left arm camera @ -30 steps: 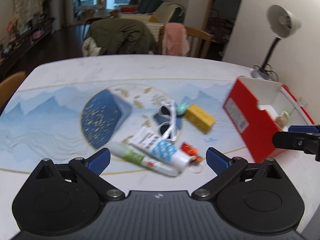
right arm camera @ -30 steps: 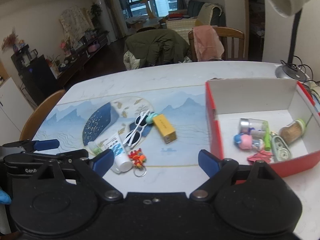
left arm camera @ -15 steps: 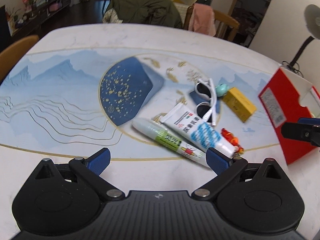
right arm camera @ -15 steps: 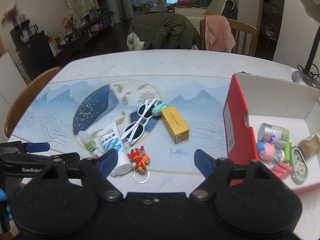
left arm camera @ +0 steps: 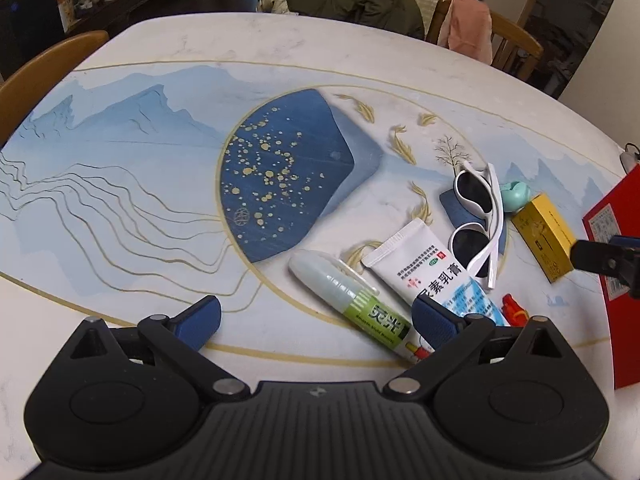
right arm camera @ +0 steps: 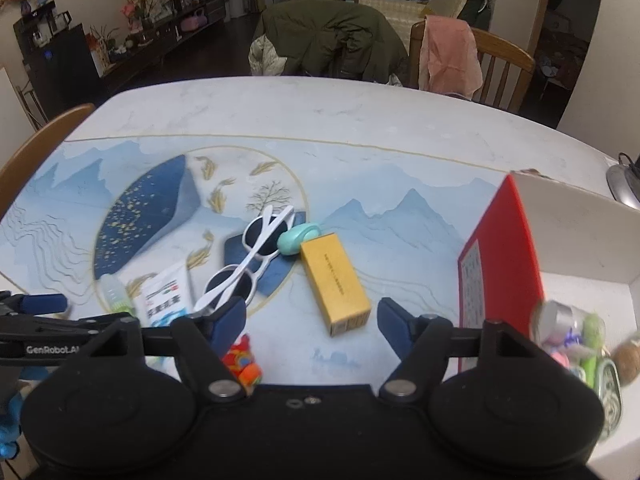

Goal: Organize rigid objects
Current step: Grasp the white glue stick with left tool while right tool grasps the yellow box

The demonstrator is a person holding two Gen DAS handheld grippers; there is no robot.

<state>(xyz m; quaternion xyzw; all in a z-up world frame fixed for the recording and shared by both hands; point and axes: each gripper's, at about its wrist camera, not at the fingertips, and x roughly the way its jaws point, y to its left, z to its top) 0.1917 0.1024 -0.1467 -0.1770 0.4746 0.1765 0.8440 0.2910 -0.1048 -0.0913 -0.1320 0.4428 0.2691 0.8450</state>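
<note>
Both tools are spread wide with nothing between their pads. The left gripper (left arm camera: pixel 316 318) hangs low over the near edge of the table (left arm camera: pixel 280 48), and the green stick (left arm camera: pixel 352 304) lies just ahead of it, its long axis slanting from far-left to near-right, so its printed end runs under the right pad (left arm camera: pixel 436 322). The white tube (left arm camera: pixel 432 276) lies touching it on the right, on much the same slant. The right gripper (right arm camera: pixel 312 320) is over the yellow box (right arm camera: pixel 334 280), whose long axis points nearly straight away from it, between its pads and a little ahead. The red box (right arm camera: pixel 504 264) stands to the right, already holding small things. For the stick the left hand is plainly nearer; I would guess it must turn to cross that slant and avoid catching the tube. The sunglasses (left arm camera: pixel 480 224) and the keychain (right arm camera: pixel 242 364) are still out on the table.
</note>
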